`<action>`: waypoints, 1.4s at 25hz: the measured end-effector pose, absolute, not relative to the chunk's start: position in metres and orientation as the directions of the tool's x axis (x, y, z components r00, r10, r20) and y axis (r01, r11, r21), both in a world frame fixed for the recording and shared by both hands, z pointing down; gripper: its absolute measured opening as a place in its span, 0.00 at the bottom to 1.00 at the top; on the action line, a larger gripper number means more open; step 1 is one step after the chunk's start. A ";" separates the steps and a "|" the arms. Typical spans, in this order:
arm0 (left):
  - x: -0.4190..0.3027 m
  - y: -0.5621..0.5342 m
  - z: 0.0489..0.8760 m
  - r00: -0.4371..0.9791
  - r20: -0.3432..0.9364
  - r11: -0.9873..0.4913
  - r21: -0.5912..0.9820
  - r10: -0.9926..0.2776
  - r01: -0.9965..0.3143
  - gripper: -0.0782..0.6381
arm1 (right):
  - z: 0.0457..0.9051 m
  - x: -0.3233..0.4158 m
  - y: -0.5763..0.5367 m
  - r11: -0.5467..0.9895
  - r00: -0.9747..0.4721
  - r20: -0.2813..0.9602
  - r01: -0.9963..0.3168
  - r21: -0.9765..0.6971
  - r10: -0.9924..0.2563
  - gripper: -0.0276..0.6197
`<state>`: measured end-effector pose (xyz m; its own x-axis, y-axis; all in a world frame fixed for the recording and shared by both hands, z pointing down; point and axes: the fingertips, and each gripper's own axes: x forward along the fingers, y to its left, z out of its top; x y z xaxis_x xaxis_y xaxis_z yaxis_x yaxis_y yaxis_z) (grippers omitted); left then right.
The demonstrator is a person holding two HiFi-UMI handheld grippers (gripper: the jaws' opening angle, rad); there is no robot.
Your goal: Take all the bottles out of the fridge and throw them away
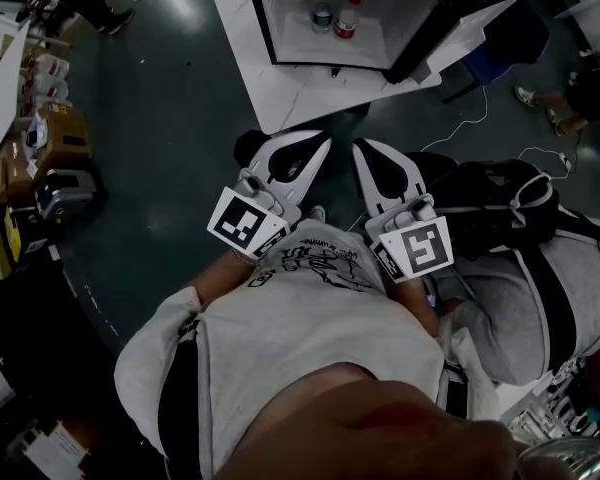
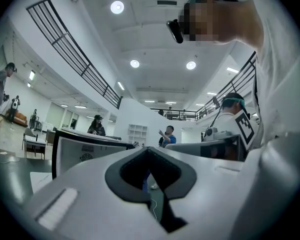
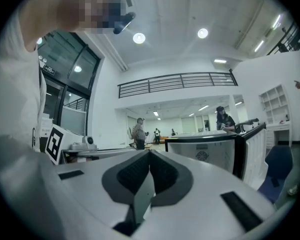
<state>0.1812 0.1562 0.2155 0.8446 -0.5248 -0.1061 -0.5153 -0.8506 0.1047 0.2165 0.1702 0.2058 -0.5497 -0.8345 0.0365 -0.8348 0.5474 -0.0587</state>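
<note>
A small black fridge (image 1: 266, 23) stands open on a white table (image 1: 280, 98) ahead of me. Two bottles stand inside it: a clear one (image 1: 323, 12) and, beside it, a red-labelled one with a white cap (image 1: 348, 16). Both grippers are held close to my chest, well short of the fridge. My left gripper (image 1: 280, 146) is shut and empty, its pads meeting at the tip (image 2: 149, 151). My right gripper (image 1: 368, 150) is likewise shut with nothing in it (image 3: 150, 156). The fridge body (image 2: 80, 151) shows in the left gripper view, and the fridge (image 3: 205, 151) with its open door (image 3: 250, 149) in the right gripper view.
Cardboard boxes and gear (image 1: 40, 148) line the floor at the left. A black bag (image 1: 500, 208) lies at my right, with a white cable (image 1: 470, 118) on the floor near the table. Several people stand in the hall (image 3: 139, 133). A blue chair (image 3: 277, 169) stands beside the fridge door.
</note>
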 end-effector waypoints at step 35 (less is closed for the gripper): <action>0.133 0.014 0.202 0.826 -0.125 -0.836 0.083 -0.549 -0.543 0.12 | 0.186 0.161 0.024 0.633 -0.633 0.027 -0.774 0.004 -0.774 0.05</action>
